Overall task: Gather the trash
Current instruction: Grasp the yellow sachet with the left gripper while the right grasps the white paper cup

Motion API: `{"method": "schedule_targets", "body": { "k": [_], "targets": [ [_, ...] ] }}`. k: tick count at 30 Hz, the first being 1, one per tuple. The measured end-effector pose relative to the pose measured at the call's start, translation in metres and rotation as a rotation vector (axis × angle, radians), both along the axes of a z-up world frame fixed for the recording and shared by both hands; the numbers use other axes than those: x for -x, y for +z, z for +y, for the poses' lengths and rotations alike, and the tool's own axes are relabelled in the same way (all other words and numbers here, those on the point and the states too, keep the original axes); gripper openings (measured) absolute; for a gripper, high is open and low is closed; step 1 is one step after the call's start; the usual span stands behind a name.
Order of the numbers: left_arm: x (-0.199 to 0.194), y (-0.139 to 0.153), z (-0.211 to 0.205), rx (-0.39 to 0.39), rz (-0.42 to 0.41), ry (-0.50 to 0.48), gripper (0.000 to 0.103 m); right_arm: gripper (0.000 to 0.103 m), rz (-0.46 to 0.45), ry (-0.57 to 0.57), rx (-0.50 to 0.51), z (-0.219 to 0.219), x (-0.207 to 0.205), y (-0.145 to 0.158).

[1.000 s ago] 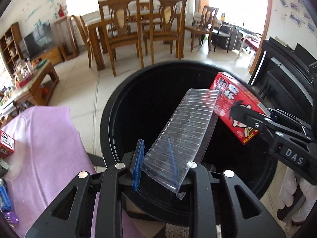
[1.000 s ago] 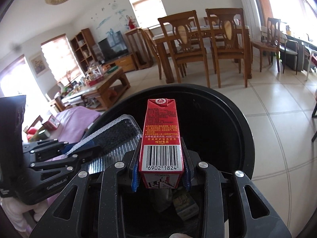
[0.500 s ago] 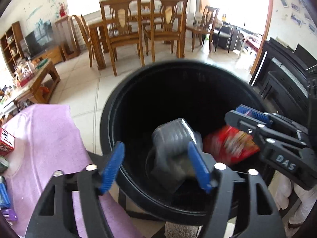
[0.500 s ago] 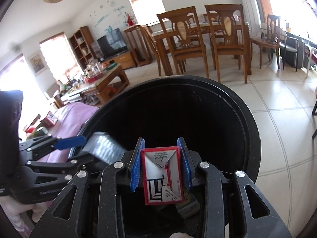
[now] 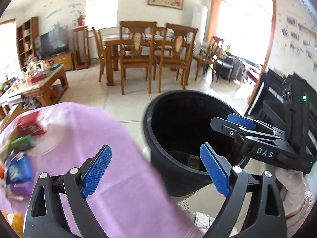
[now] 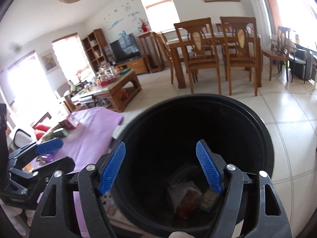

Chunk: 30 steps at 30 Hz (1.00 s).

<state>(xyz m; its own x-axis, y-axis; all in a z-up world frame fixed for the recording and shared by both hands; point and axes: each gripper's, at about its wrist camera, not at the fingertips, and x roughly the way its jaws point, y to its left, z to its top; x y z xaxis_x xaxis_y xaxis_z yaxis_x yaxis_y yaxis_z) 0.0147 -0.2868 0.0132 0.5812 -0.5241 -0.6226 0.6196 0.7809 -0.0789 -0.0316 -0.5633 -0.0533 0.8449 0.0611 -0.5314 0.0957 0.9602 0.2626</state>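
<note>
The trash (image 6: pixel 190 196), what looks like a red carton and a clear wrapper, lies at the bottom of the black bin (image 6: pixel 257 123). Above its mouth the right claw (image 6: pixel 161 167) is opening, nothing between its pads. At nine o'clock the left claw (image 5: pixel 156 168) spreads wide and empty, turned towards wrappers (image 5: pixel 21 144) waiting on the purple-covered counter (image 5: pixel 118 148).

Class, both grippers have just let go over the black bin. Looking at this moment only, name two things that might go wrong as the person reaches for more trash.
1. The left gripper and right gripper, jaws opening and empty, sit close together by the bin; they might collide.
2. The remaining items, like the red carton, crowd the purple cloth; a grab could snag cloth or knock neighbours off.
</note>
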Motion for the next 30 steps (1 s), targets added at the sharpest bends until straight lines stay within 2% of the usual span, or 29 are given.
{"method": "schedule_targets", "body": {
  "k": [5,12,15,17,21,24,26,30],
  "targets": [
    [0.003,0.011,0.072,0.074,0.004,0.12,0.091,0.092,-0.017,0.097,0.016,0.051,-0.01,0.017],
    [0.009,0.013,0.197,0.139,0.0,0.409,0.096,0.098,-0.015,0.268,0.042,0.142,-0.027,0.029],
    [0.005,0.007,0.243,0.148,0.03,0.523,0.095,0.098,0.012,0.372,0.056,0.185,-0.037,0.026],
    [-0.002,-0.001,0.271,0.167,0.082,0.59,0.096,0.098,0.026,0.434,0.071,0.212,-0.042,0.025],
    [-0.017,-0.02,0.305,0.184,0.18,0.655,0.095,0.098,0.073,0.562,0.121,0.273,-0.045,0.015],
    [-0.028,-0.033,0.321,0.191,0.247,0.662,0.094,0.098,0.108,0.623,0.185,0.309,-0.043,0.006],
    [-0.031,-0.038,0.325,0.191,0.264,0.66,0.094,0.098,0.126,0.645,0.23,0.32,-0.042,-0.003],
    [-0.037,-0.049,0.327,0.168,0.29,0.639,0.082,0.098,0.164,0.666,0.29,0.341,-0.049,-0.019]
  ]
}}
